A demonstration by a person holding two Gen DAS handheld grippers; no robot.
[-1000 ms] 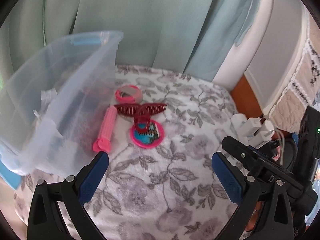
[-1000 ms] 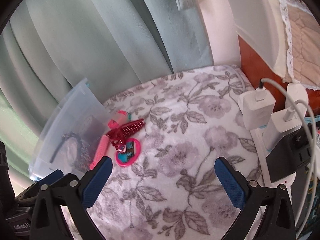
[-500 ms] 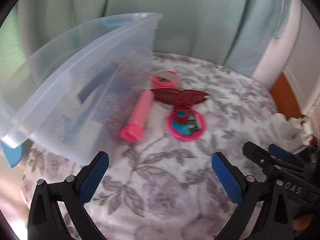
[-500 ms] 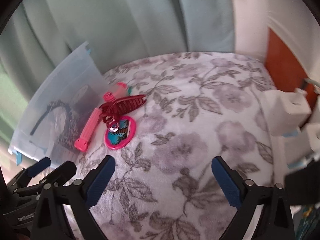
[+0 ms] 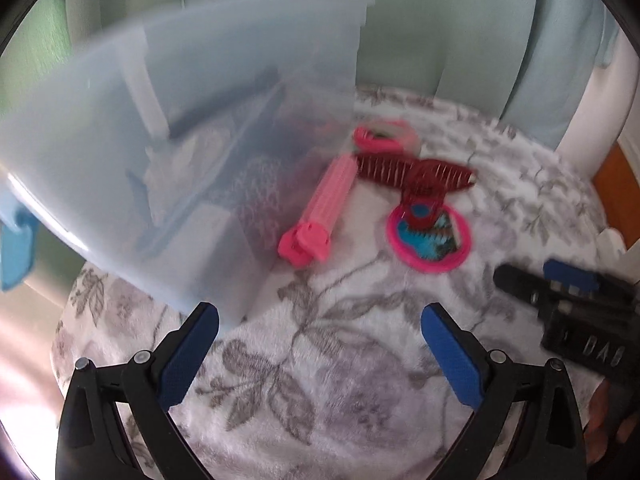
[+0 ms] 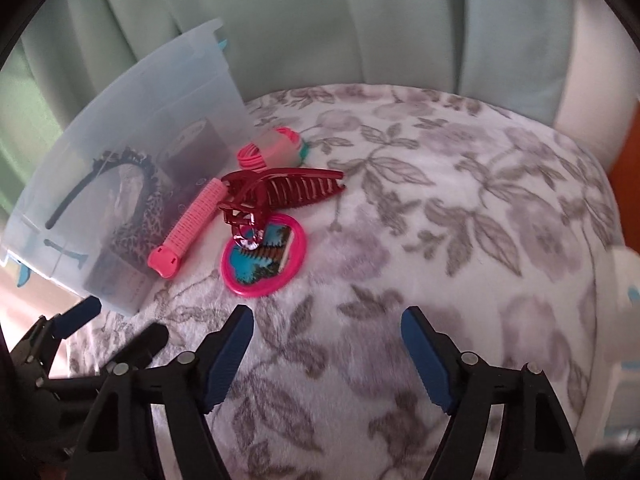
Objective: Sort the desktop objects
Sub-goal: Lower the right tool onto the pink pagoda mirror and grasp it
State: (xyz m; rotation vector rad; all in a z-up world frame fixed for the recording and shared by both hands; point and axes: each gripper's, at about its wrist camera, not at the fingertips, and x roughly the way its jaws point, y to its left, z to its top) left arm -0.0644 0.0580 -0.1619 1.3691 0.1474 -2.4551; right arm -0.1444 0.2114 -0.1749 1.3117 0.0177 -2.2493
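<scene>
A pink hair roller (image 5: 320,208) (image 6: 188,228), a dark red claw clip (image 5: 416,176) (image 6: 288,192), a round pink mirror (image 5: 430,240) (image 6: 266,264) and a pink coiled band (image 5: 380,136) (image 6: 272,146) lie together on the floral cloth beside a clear plastic bin (image 5: 180,120) (image 6: 120,152). The clip rests partly on the mirror. My left gripper (image 5: 320,340) (image 6: 116,324) is open and empty, short of the bin's near corner. My right gripper (image 6: 326,328) (image 5: 540,276) hovers just short of the mirror. Its jaws are closing with nothing between them.
The bin holds a black headband (image 6: 100,172) and a leopard-print item (image 6: 140,236). Green curtains (image 6: 320,20) hang behind the table. A white charger (image 6: 624,276) sits at the right edge, beside a brown wooden surface (image 5: 612,184).
Both cameras have dropped and tilted down toward the pink objects, which now look larger. The right gripper's fingers stand closer together than before. The objects have not moved.
</scene>
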